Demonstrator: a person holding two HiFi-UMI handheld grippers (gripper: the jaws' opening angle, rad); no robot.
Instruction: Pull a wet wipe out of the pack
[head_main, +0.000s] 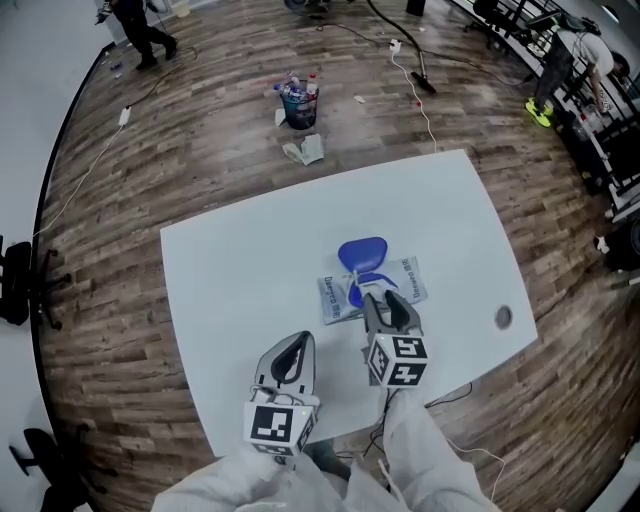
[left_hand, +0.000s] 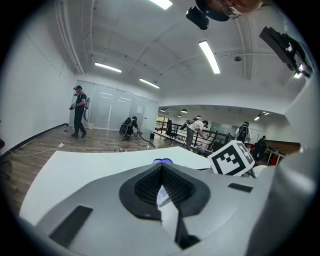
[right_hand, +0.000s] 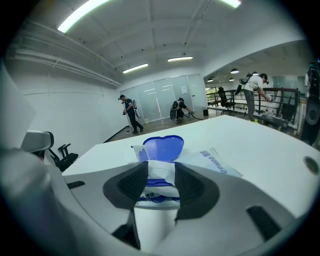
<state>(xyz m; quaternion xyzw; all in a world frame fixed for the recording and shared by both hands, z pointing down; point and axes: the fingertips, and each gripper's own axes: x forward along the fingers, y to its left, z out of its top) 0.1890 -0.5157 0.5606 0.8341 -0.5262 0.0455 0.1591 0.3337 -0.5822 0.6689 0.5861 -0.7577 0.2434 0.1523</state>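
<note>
A flat white wet-wipe pack (head_main: 415, 280) with blue print lies in the middle of the white table (head_main: 240, 260), its blue lid (head_main: 362, 253) flipped open toward the far side. My right gripper (head_main: 378, 300) reaches over the pack's near side. In the right gripper view a white wipe tuft (right_hand: 161, 170) stands up from the opening between the spread jaws of the right gripper (right_hand: 161, 177), with the lid (right_hand: 162, 146) behind it. The pads do not clearly press it. My left gripper (head_main: 297, 342) hovers over the table's near part, left of the pack, shut and empty.
A round grommet (head_main: 503, 317) sits in the table near its right edge. On the wooden floor beyond the table stand a small bin with bottles (head_main: 299, 105), crumpled paper (head_main: 306, 150) and cables. A black chair (head_main: 15, 282) is at the far left.
</note>
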